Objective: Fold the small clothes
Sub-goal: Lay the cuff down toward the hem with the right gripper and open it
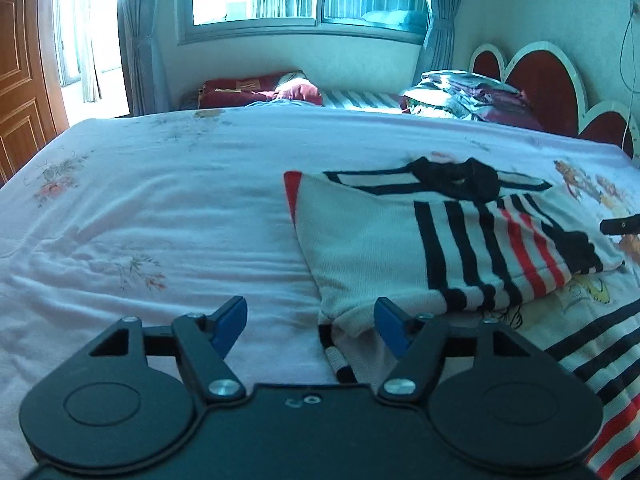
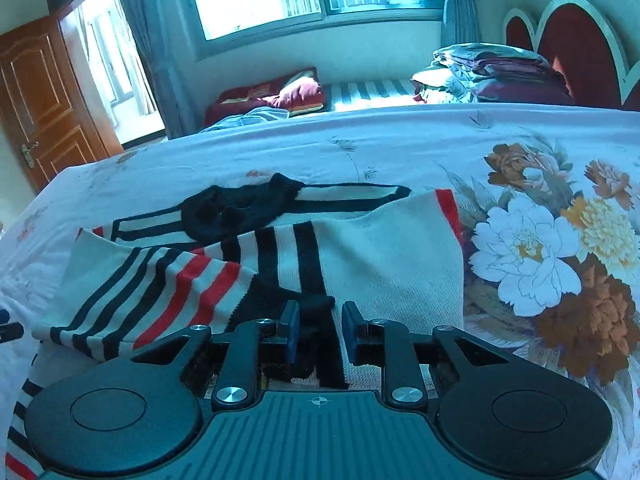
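Observation:
A small white sweater [image 1: 380, 240] with navy and red stripes and a black collar lies partly folded on the bed; it also shows in the right wrist view [image 2: 360, 248]. My left gripper [image 1: 310, 320] is open and low over the bed, its right finger at the sweater's near left corner. My right gripper [image 2: 318, 330] is partly open, and the sweater's dark cuff [image 2: 316, 306] lies between its blue pads [image 2: 292, 332] without being pinched. The right gripper's tip shows at the right edge of the left wrist view [image 1: 622, 226].
The bed carries a pale pink floral sheet [image 1: 160, 208] with a large flower print [image 2: 540, 248] to the right. Folded quilts [image 1: 472, 96] and a red headboard [image 1: 548, 76] are at the back right. A wooden door [image 2: 40, 100] stands at the left.

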### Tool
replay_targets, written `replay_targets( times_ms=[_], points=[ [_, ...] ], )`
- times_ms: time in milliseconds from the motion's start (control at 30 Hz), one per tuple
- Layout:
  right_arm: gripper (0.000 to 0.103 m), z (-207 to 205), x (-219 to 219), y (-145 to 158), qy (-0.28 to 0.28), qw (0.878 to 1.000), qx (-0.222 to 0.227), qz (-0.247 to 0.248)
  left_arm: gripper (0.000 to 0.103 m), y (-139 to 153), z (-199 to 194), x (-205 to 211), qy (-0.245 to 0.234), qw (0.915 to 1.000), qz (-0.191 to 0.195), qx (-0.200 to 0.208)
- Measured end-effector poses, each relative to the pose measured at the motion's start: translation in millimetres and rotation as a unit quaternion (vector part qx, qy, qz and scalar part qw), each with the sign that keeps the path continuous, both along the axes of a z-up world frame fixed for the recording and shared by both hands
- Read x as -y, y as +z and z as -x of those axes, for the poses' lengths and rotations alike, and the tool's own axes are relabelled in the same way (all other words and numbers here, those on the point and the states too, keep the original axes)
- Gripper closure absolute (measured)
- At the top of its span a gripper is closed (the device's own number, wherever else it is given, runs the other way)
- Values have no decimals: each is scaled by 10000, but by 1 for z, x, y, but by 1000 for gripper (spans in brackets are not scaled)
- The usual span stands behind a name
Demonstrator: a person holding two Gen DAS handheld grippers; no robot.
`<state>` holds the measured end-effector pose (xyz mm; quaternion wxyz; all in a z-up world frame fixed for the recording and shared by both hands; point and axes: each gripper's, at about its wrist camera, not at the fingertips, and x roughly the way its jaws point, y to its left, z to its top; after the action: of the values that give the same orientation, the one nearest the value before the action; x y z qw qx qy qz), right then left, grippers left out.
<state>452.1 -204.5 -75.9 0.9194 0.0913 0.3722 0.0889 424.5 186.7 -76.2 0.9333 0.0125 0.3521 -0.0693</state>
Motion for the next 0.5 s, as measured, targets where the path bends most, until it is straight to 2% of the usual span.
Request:
replay_targets(
  times_ms=[33,100,167,200,233,267,367,433,500],
  points=[
    [80,-4,-4,-1,73,10000,-10,-4,50,1,-4,4,-123,9998,159,21],
    [90,-15,-15,-8,238,9996,-137,-51,53,-5,-20,24,-407,9989,174,-151],
    [90,-27,-27,-23,231,9984,-464,209,44,-29,-40,48,-677,9948,-154,-745],
    [89,-34,-30,-34,84,9956,-770,523,42,-36,-43,56,-750,9934,-420,-760],
    [89,-35,-29,-37,18,9957,-768,519,36,-37,-45,64,-821,9915,-699,-728],
    [89,-35,-25,-33,-63,9960,-773,436,34,-34,-49,67,-830,9906,-766,-774],
    [89,-37,-16,-19,-85,9984,-354,442,32,-22,-70,61,-841,9943,-376,-536],
    [89,-53,-9,-19,-167,9981,-416,413,37,-19,-98,59,-733,9954,-241,-565],
    [89,-74,-4,-22,-192,9975,-452,505,37,-22,-127,54,-650,9960,-105,-602]
  ],
)
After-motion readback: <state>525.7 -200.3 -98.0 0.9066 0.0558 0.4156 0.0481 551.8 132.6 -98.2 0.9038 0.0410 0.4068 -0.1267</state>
